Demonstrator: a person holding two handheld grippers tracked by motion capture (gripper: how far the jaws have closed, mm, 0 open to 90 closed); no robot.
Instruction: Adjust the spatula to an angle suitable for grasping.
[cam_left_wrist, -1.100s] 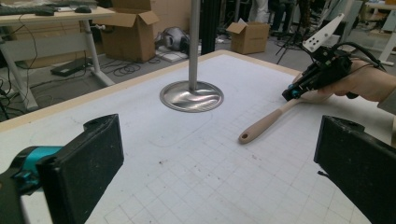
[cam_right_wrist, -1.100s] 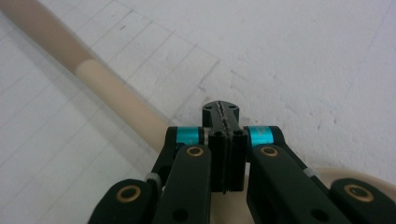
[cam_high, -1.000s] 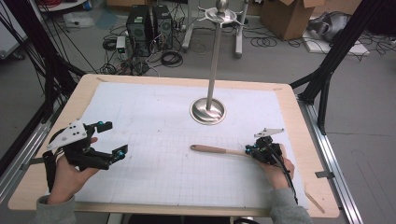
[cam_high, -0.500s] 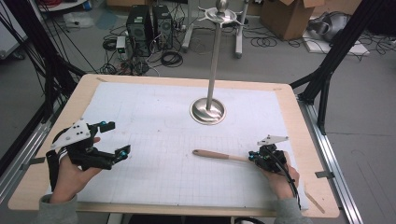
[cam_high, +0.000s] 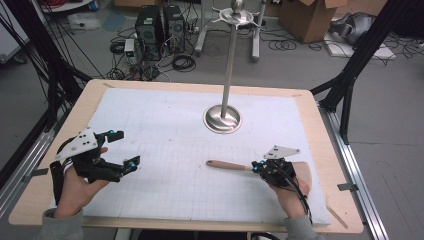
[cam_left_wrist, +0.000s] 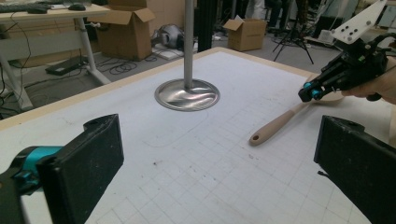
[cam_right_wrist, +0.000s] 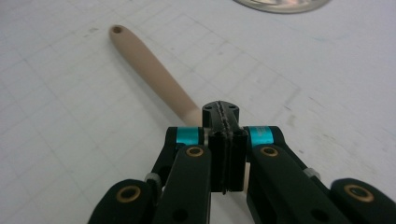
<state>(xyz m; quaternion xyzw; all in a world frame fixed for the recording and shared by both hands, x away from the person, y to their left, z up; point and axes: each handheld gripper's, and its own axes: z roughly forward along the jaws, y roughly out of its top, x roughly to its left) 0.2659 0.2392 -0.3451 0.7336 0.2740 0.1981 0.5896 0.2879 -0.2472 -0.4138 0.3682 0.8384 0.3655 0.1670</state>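
Note:
A wooden spatula lies on the white gridded mat, its handle pointing left and its broad end showing behind the person's right hand. My right gripper is shut, pads pressed together with nothing between them. It sits over the handle, which runs under its tips; I cannot tell whether they touch. My left gripper is held at the mat's left side, jaws wide open and empty. In the left gripper view the mat shows between the open jaws of the left gripper, with the spatula and right gripper beyond.
A metal stand with a round base and a tall pole rises at the middle back of the mat. The wooden table edge frames the mat. Boxes, cables and computers lie on the floor beyond.
My right gripper has shifted a little toward the near edge, and the spatula has slid slightly the same way. The left gripper has stayed where it was.

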